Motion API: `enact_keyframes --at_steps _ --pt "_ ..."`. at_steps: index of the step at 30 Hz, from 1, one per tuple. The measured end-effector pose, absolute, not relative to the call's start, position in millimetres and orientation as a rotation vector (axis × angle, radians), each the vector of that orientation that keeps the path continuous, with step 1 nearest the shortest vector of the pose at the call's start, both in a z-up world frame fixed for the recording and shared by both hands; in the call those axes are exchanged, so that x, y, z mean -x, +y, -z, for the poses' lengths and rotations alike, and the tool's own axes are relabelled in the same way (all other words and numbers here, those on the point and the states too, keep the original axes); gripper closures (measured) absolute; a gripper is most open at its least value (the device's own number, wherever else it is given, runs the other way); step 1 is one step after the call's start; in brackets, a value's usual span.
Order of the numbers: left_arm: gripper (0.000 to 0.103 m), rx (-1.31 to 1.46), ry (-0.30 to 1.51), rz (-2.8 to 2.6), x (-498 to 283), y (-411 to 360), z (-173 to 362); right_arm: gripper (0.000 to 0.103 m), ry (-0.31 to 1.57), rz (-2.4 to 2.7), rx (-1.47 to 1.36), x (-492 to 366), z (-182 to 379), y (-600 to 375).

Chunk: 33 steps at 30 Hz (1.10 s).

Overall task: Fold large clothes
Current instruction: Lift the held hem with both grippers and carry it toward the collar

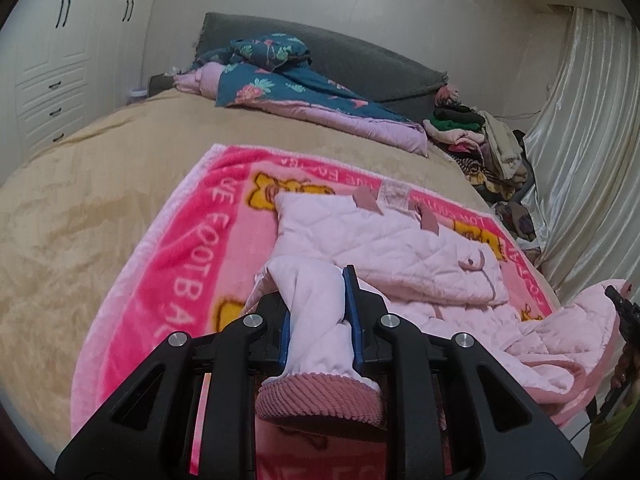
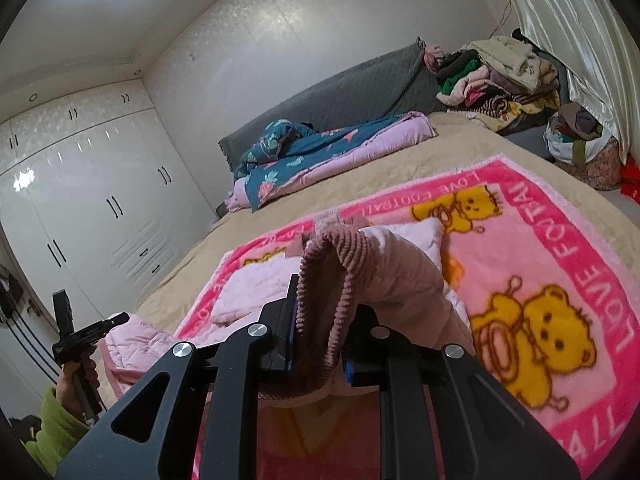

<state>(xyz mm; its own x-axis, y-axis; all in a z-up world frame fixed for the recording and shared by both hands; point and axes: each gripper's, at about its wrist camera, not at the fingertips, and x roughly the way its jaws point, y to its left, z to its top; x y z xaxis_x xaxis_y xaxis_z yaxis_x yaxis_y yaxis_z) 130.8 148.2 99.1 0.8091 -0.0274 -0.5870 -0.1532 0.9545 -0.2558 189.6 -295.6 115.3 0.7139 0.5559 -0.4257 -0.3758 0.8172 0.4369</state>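
A pale pink quilted garment (image 1: 384, 248) lies partly folded on a pink bear-print blanket (image 1: 168, 280) on the bed. My left gripper (image 1: 316, 312) is shut on one of its legs just above the ribbed dusty-pink cuff (image 1: 320, 400). My right gripper (image 2: 320, 320) is shut on the other ribbed cuff (image 2: 332, 280), held above the blanket (image 2: 560, 280) with the leg draped to the right. The rest of the garment (image 2: 256, 284) lies beyond. Each gripper shows at the other view's edge: the right one (image 1: 624, 312), the left one (image 2: 80, 332).
The bed has a beige cover (image 1: 100, 184). A blue and pink quilt (image 1: 304, 92) lies by the grey headboard (image 1: 360, 56). A heap of clothes (image 2: 500, 80) sits at the far right corner by the curtain (image 1: 580, 140). White wardrobes (image 2: 80, 200) stand at the left.
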Motion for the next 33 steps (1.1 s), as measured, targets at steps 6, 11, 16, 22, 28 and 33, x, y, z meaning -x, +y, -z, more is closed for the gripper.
enact_keyframes --at_steps 6,11,16,22,28,33 --pt "0.089 0.320 0.611 -0.075 -145 153 -111 0.087 0.557 -0.521 -0.328 -204 -129 -291" --pt "0.089 0.311 0.602 -0.087 -156 152 -118 0.087 0.545 -0.517 -0.325 -217 -138 -288" --pt "0.089 0.307 0.592 -0.099 -167 153 -124 0.087 0.539 -0.512 -0.330 -232 -143 -289" --pt "0.089 0.276 0.572 -0.127 -180 150 -129 0.087 0.533 -0.500 -0.332 -247 -145 -288" --pt "0.089 0.259 0.559 -0.155 -194 146 -127 0.087 0.545 -0.480 -0.332 -264 -140 -288" --pt "0.088 0.219 0.550 -0.190 -203 143 -119 0.087 0.556 -0.465 -0.339 -279 -132 -288"
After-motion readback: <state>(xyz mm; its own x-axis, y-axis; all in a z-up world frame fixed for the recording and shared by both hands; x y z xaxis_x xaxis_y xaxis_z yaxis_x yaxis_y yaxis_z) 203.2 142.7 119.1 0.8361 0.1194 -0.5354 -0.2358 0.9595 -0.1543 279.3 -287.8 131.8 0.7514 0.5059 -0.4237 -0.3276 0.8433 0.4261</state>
